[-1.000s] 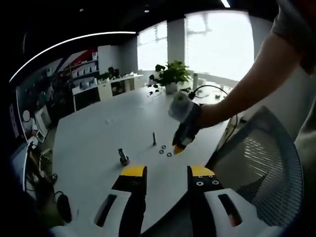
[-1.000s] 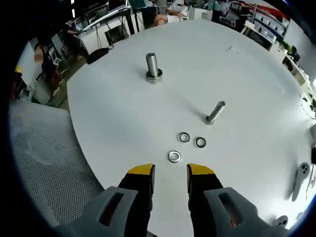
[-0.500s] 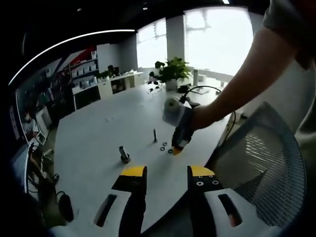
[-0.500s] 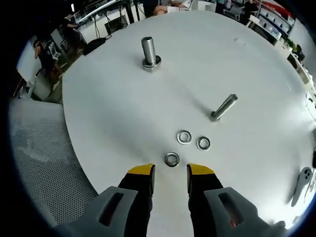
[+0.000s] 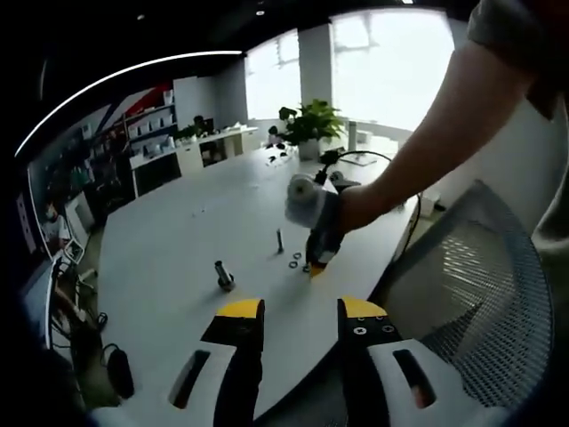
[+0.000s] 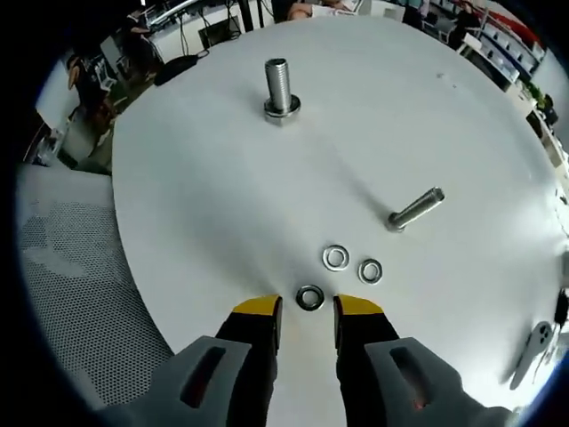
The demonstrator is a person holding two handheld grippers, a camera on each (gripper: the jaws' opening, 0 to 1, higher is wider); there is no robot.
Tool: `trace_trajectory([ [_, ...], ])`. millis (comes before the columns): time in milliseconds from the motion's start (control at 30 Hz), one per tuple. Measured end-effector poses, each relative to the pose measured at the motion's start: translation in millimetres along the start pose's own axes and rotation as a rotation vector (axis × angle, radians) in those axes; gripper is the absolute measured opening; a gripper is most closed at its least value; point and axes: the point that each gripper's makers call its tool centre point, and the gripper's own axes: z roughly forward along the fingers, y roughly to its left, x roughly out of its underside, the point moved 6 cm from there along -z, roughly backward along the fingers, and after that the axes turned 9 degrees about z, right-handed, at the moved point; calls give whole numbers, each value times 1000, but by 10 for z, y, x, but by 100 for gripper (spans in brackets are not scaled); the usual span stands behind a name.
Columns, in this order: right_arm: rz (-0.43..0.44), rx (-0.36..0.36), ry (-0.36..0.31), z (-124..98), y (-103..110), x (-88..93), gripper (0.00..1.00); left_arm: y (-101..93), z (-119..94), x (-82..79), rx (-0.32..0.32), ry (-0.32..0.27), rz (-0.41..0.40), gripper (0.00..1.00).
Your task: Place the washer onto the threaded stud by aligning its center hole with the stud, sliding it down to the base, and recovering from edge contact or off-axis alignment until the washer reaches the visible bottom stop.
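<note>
Right gripper, jaws narrowly apart and empty, straddles the nearest washer lying flat at 12 o'clock between our tips. We'd carry it toward the upright threaded stud, well beyond at 12.

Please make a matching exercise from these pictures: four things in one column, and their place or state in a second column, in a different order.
Things:
1. nearest washer
2. thick stud
3. thin stud
4. left gripper

Places or states:
A. stands alone, with a ring at its base
B. open, away from the washers
C. between the right gripper's yellow tips
D. beside the other two washers

Pairs: 1-C, 2-A, 3-D, 4-B
</note>
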Motion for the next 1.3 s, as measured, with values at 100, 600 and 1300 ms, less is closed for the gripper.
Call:
trace_trajectory([
  [100, -2, -10, 2, -1, 42, -5, 23, -7, -1, 3, 2, 3, 2, 31],
  [600, -123, -33, 117, 22, 32, -81, 16, -24, 13, 13, 12, 16, 13, 31],
  [1300, -210, -17, 190, 30, 49, -106, 16, -11, 15, 10, 5, 21, 21, 31],
])
